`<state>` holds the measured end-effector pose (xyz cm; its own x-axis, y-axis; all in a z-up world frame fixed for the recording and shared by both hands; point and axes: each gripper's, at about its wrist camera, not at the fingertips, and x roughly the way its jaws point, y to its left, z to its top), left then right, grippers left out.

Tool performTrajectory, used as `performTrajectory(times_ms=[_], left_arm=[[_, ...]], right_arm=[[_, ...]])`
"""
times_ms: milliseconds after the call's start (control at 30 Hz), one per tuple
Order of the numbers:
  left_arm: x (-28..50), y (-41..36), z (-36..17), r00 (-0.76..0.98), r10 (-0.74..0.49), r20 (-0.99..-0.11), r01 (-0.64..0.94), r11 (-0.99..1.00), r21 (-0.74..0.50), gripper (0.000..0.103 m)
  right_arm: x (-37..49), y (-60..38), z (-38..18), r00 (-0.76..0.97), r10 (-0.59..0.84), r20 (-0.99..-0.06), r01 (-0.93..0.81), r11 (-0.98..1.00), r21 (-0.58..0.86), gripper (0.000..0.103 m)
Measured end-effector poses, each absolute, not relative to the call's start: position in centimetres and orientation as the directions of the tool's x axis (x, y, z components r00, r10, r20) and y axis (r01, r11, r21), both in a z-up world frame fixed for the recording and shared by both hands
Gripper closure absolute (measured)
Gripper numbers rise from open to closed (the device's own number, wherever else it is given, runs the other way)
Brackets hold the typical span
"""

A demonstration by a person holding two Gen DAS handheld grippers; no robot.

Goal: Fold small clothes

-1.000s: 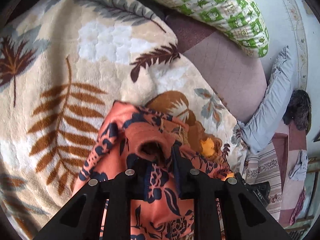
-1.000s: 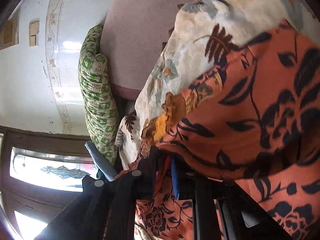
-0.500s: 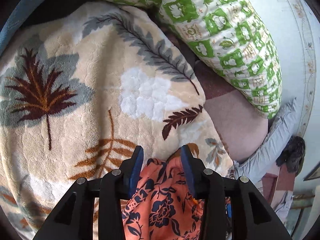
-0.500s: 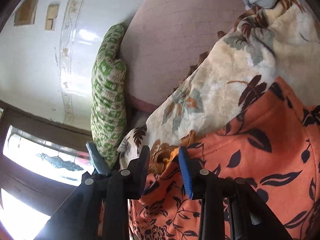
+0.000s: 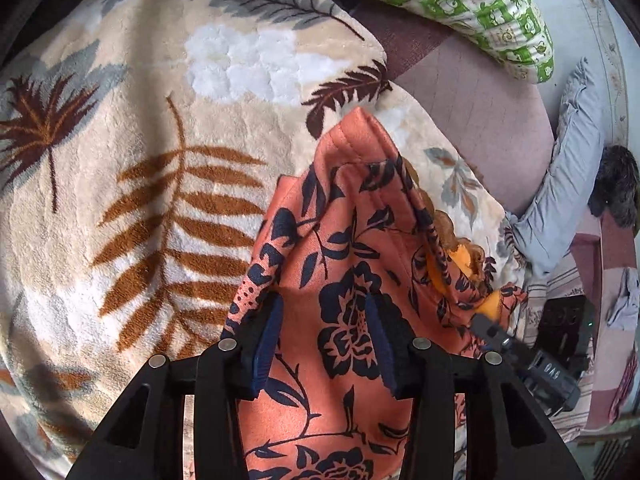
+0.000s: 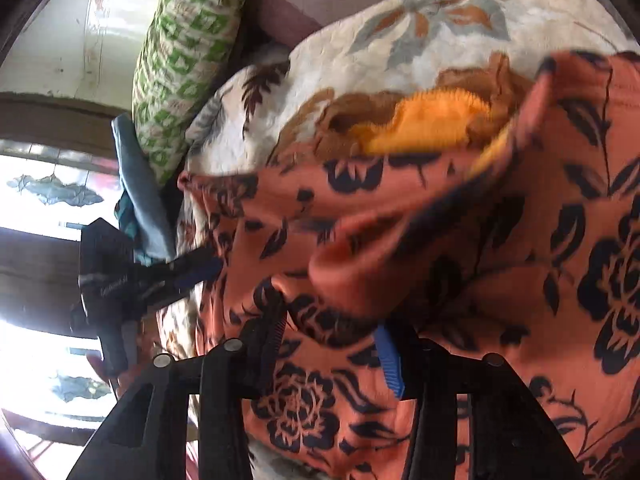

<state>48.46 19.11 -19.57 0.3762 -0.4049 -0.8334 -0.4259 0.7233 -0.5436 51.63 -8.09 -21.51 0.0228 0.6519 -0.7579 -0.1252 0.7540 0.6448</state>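
A small orange garment with a dark blue flower print (image 5: 344, 264) lies on a cream leaf-patterned blanket (image 5: 132, 128). Its far hem is folded into a peak. My left gripper (image 5: 324, 312) is open, its jaws spread wide over the cloth, gripping nothing. In the right wrist view the same garment (image 6: 460, 248) fills the frame, bunched into a soft fold. My right gripper (image 6: 332, 324) is open with its jaws apart over the cloth. The other gripper's tip (image 6: 192, 272) shows at the left edge of the garment.
A green and white patterned pillow (image 5: 472, 4) lies at the far side of the blanket. Mauve bedding (image 5: 480, 112) and a grey cloth (image 5: 568, 184) lie to the right. A yellow-orange patch (image 6: 432, 120) shows beside the garment. A bright window (image 6: 44, 192) is at left.
Both grippers have opened wide and let go of the garment. The cloth has dropped onto the blanket with its far edge folded over, and both grippers have pulled back over it.
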Motion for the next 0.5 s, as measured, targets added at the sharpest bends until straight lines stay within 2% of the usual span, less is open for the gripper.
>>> performTrajectory(times_ms=[67,133,200,267,367,433,500], left_arm=[[47.9,20.1,-18.9,0.399,-0.371,-0.839,-0.453,0.715,-0.532,0.064],[47.1,21.4,-18.2,0.433,-0.378,-0.818,-0.459,0.689,-0.561,0.063],[46.5,22.5,-17.7,0.46,-0.402,-0.792,-0.444,0.668,-0.597,0.061],[45.7,23.1,-17.7,0.468,-0.427,-0.774,-0.437,0.65,-0.622,0.058],[44.7,23.0,-18.5,0.437,-0.467,-0.769,-0.42,0.651,-0.633,0.057],[44.0,22.2,-18.9,0.404,-0.485,-0.776,-0.393,0.674,-0.626,0.057],[42.9,21.6,-18.8,0.387,-0.479,-0.788,-0.362,0.706,-0.608,0.057]], right_arm=[[53.5,-8.7,-19.4,0.162,0.663,-0.731,-0.131,0.748,0.65,0.059],[54.4,-9.4,-17.0,0.248,0.711,-0.658,-0.146,0.699,0.7,0.059],[54.7,-8.8,-15.3,0.238,0.738,-0.632,-0.21,0.674,0.708,0.05],[54.1,-6.4,-14.3,0.203,0.691,-0.694,-0.312,0.718,0.623,0.045],[53.2,-1.9,-14.8,0.174,0.576,-0.799,-0.446,0.769,0.458,0.045],[52.5,0.5,-15.4,0.17,0.548,-0.819,-0.506,0.762,0.404,0.046],[52.0,2.6,-16.0,0.135,0.578,-0.805,-0.547,0.721,0.426,0.047]])
